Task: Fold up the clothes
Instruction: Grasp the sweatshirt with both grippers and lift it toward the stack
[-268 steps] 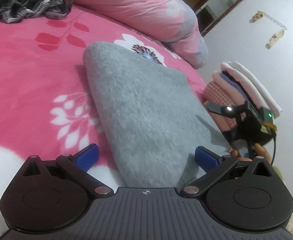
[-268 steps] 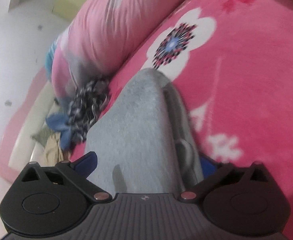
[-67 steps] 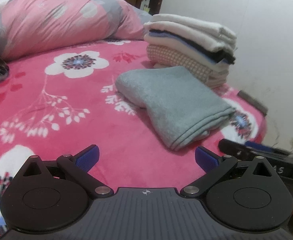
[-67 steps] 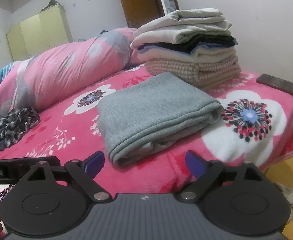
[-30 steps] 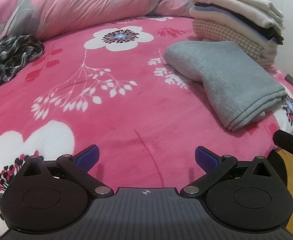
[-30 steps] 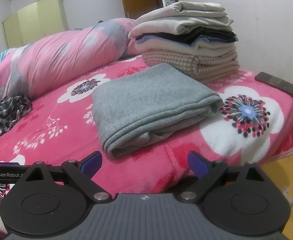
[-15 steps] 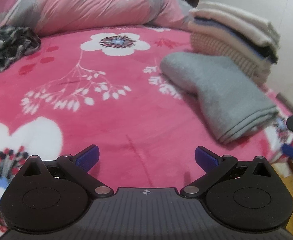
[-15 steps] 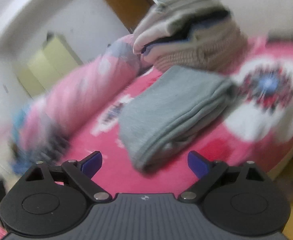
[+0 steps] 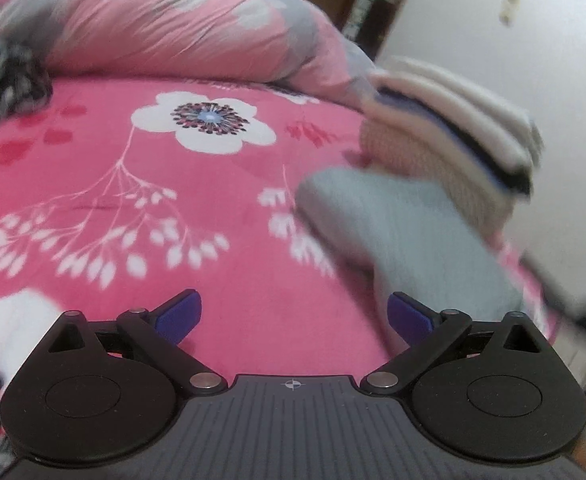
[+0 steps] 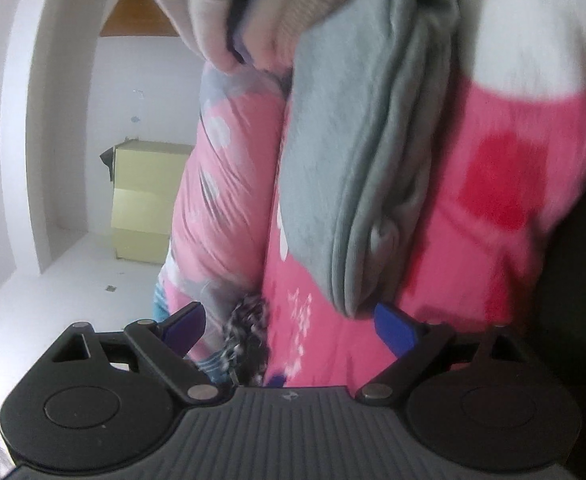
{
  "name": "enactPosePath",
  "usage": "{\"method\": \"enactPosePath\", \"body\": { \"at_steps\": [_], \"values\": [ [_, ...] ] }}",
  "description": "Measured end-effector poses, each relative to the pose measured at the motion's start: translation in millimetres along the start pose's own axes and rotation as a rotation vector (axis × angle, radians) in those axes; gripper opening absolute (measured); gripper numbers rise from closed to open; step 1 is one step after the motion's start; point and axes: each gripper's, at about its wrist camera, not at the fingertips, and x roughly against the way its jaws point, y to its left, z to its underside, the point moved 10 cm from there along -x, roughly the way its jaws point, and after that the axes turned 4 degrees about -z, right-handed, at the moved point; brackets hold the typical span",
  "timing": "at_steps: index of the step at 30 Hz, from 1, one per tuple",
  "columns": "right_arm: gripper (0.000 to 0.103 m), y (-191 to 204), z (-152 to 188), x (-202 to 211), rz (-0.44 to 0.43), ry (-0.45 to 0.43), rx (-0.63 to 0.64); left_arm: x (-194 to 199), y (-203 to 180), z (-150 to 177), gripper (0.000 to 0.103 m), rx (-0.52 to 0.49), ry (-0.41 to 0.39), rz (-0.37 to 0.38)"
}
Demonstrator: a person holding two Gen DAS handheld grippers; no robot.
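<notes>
A folded grey garment (image 9: 413, 224) lies on the pink flowered bedspread (image 9: 173, 208), right of centre in the left wrist view, blurred. My left gripper (image 9: 293, 314) is open over the bedspread, with its right fingertip just short of the garment's near corner. The right wrist view is rolled sideways. There the grey garment (image 10: 357, 152) fills the middle, its layered folded edge toward the camera. My right gripper (image 10: 289, 326) is open, the garment's near corner just above its right fingertip (image 10: 395, 330). Neither gripper holds anything.
A stack of folded clothes (image 9: 453, 120) stands behind the grey garment, near a white wall. A rolled pink duvet (image 9: 165, 24) lies along the back of the bed. A dark patterned garment (image 9: 1, 80) is bunched at the far left. A yellow cabinet (image 10: 149, 200) stands against the far wall.
Both grippers have moved closer to the grey garment. The right gripper has rolled sideways so its view is turned. Both stay open.
</notes>
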Motion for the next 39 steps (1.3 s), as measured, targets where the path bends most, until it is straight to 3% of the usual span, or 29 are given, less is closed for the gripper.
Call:
{"method": "enactPosePath", "body": {
  "at_steps": [4,8,13,19,20,21,22,23,27,29,32,34,37,39],
  "values": [
    [0.094,-7,0,-19,0.001,0.029,-0.053,-48,7,-33,0.099,0.221,0.153,0.180],
    [0.094,-15,-4,-34,0.041,0.034,-0.084,-93,5,-49,0.095,0.326,0.239,0.249],
    [0.091,-17,-11,-39,0.078,-0.001,-0.126,-133,-1,-46,0.057,0.359,0.324,0.276],
    [0.076,-24,-20,-39,0.114,-0.070,-0.160,-141,-12,-48,0.039,0.330,0.314,0.342],
    [0.066,-25,-20,-42,0.127,-0.075,-0.158,-140,-15,-52,0.032,0.307,0.300,0.345],
    [0.042,-26,-20,-43,0.141,-0.082,-0.154,-139,-18,-55,0.028,0.285,0.286,0.348],
    [0.030,-26,-21,-42,0.145,-0.096,-0.159,-135,-25,-62,0.023,0.250,0.265,0.363],
    [0.028,-24,-23,-38,0.131,-0.113,-0.171,-127,-34,-70,0.020,0.208,0.235,0.394],
    [0.026,37,-32,-18,0.123,-0.202,0.076,-95,-65,-94,0.017,0.043,0.105,0.516],
    [0.026,54,-35,-15,0.140,-0.206,0.166,-99,-58,-90,0.017,0.031,0.101,0.531],
    [0.026,15,-25,-40,0.198,-0.108,0.094,-139,-20,-64,0.017,0.122,0.242,0.448],
    [0.023,-28,-14,-60,0.224,-0.045,-0.025,-153,5,-49,0.022,0.231,0.297,0.451],
    [0.029,-29,-16,-61,0.177,-0.036,-0.066,-145,13,-55,0.030,0.251,0.271,0.435],
    [0.047,-19,-18,-53,0.198,-0.028,-0.024,-136,12,-66,0.038,0.213,0.219,0.375]
  ]
}}
